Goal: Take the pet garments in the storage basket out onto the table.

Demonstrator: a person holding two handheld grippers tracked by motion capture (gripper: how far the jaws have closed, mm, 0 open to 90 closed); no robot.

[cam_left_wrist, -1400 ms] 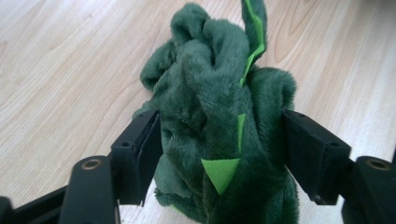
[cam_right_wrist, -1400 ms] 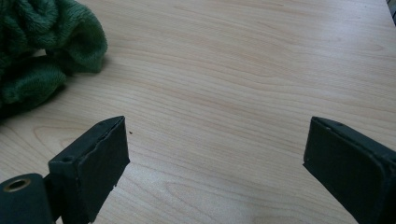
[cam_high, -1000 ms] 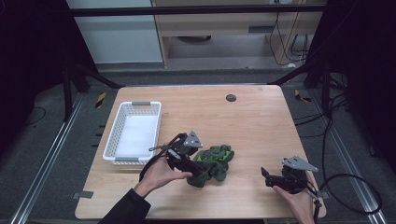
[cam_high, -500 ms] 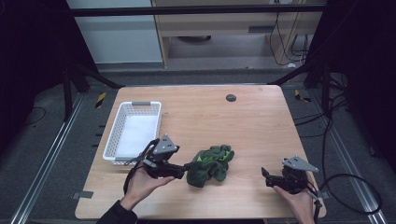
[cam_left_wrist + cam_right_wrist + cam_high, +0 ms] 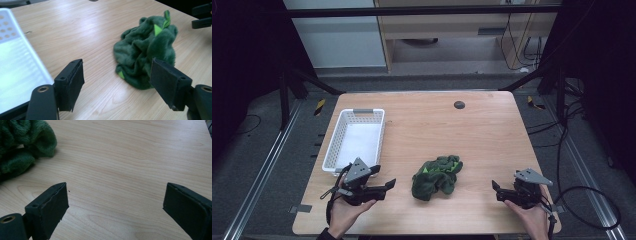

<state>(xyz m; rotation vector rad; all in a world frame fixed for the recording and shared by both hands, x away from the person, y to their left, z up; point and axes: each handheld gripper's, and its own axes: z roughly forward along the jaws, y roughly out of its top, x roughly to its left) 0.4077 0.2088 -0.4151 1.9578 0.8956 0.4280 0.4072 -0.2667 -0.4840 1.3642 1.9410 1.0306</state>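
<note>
A crumpled dark green plush cloth (image 5: 436, 176) with light green bits lies on the wooden table (image 5: 437, 125), near its front middle. My left gripper (image 5: 386, 187) rests open at the front left, a short way left of the cloth, with nothing between its jaws. In the left gripper view the cloth (image 5: 145, 52) lies just beyond the open left gripper (image 5: 117, 80). My right gripper (image 5: 495, 189) stands open at the front right, apart from the cloth. The right gripper view has the cloth (image 5: 22, 145) at its upper left and bare wood between the jaws of the right gripper (image 5: 115, 202).
A white perforated basket (image 5: 355, 139) sits at the table's left, just behind my left gripper; its wall (image 5: 15, 62) is at the left of the left gripper view. A small dark round spot (image 5: 459, 105) marks the far middle of the table.
My left gripper has let go of the green cloth and drawn back left toward the front edge. The cloth stays in a heap. The right gripper has not moved.
</note>
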